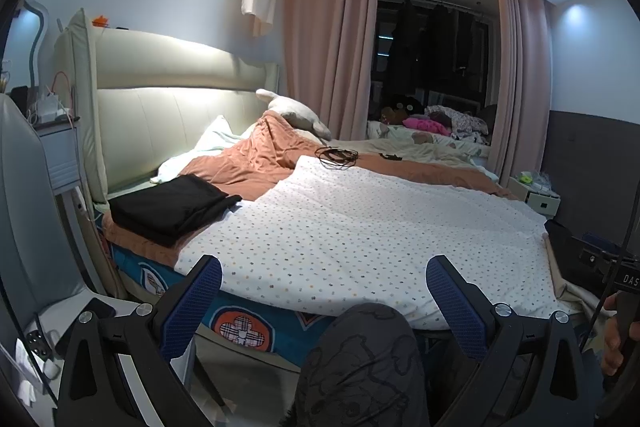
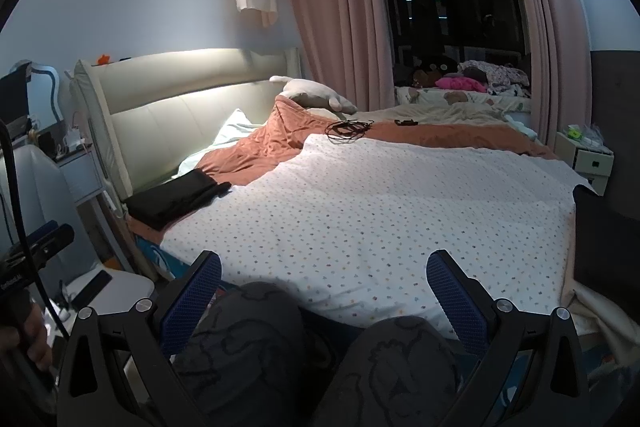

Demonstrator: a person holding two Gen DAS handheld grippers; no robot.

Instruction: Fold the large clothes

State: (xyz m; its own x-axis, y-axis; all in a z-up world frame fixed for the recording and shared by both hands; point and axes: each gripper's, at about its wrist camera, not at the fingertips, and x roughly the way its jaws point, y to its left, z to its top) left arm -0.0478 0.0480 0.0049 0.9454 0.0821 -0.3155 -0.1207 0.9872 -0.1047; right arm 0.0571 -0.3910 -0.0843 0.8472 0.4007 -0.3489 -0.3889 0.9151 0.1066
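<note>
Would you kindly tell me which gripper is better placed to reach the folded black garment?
Left, probably: the folded black garment lies toward the left side of the bed, nearer the open left gripper than the open right gripper.

The dark garment (image 2: 604, 227) is cut off at right, possibly folded.

Both wrist cams low at bedside, facing headboard (image 1: 176, 107); share bed (image 2: 360, 207).
</note>
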